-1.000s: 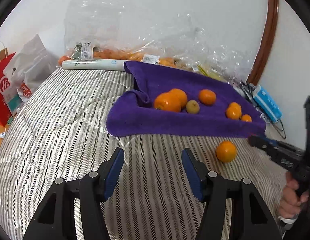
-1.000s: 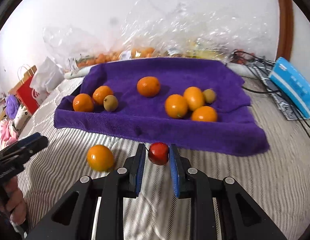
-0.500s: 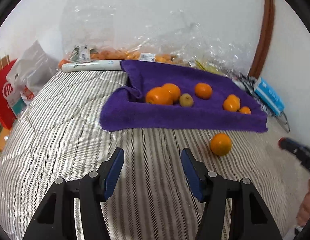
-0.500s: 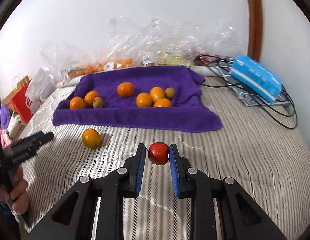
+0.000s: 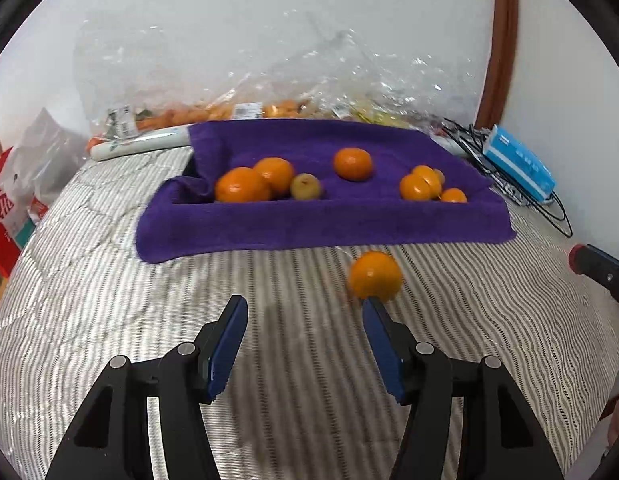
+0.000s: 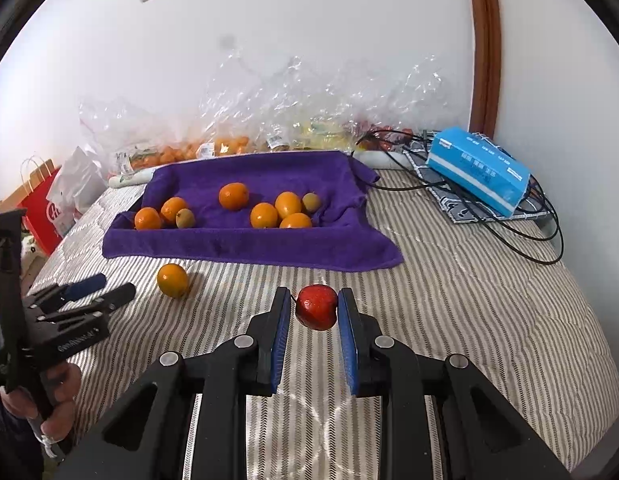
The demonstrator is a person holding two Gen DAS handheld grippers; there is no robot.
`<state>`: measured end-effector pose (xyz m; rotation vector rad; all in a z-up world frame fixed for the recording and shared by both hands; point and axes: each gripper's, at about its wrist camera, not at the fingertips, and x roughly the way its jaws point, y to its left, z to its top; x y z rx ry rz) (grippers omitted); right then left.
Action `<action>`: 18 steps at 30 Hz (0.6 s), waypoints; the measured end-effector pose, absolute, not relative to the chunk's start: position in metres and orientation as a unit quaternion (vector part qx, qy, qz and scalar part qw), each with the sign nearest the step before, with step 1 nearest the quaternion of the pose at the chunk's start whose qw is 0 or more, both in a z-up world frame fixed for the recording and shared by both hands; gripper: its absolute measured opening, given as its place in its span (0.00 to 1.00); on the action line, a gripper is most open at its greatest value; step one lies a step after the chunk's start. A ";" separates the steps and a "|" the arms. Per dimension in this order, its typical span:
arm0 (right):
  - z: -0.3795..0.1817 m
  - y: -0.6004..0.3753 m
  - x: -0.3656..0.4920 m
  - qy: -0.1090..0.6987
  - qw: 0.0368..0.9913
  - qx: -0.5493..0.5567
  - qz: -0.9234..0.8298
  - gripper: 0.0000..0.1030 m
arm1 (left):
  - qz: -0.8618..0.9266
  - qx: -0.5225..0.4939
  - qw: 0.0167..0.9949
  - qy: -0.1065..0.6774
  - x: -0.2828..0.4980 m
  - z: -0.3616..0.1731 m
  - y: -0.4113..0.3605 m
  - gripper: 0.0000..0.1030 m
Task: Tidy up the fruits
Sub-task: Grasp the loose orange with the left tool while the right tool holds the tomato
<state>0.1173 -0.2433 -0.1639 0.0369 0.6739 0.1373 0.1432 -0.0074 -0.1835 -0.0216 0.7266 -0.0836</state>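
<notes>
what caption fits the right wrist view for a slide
Right tool shut on a red fruit above the striped bed, with oranges on the purple towel behind.

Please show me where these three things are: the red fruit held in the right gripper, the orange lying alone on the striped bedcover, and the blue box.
red fruit [image 6: 316, 306], right wrist view, middle of its front skin.
lone orange [image 6: 172, 280], right wrist view, centre of its peel.
blue box [image 6: 479, 170], right wrist view, its long printed side.

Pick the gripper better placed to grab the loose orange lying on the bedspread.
Left. The left gripper is open and empty, with the loose orange just beyond its fingertips. The right gripper is shut on a red fruit.
</notes>
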 end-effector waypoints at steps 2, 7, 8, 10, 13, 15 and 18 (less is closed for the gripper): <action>-0.166 -0.246 0.118 0.333 0.940 0.020 0.069 0.23 | -0.044 -0.006 0.933 0.358 0.146 -0.184 -0.014 0.56; -0.179 -0.251 0.123 0.343 0.937 0.023 0.068 0.23 | -0.051 0.005 0.927 0.371 0.154 -0.188 -0.030 0.56; -0.182 -0.252 0.124 0.346 0.936 0.025 0.068 0.23 | -0.056 0.003 0.925 0.376 0.157 -0.189 -0.031 0.56; -0.188 -0.251 0.127 0.352 0.933 0.023 0.071 0.23 | -0.070 -0.006 0.919 0.387 0.163 -0.192 -0.035 0.56; -0.194 -0.249 0.130 0.356 0.932 0.014 0.065 0.23 | -0.077 -0.008 0.915 0.397 0.172 -0.195 -0.042 0.56; -0.196 -0.248 0.132 0.359 0.931 0.016 0.069 0.23 | -0.083 -0.010 0.913 0.399 0.177 -0.195 -0.046 0.56; -0.200 -0.245 0.135 0.362 0.929 0.015 0.076 0.23 | -0.073 -0.002 0.911 0.406 0.184 -0.197 -0.049 0.44</action>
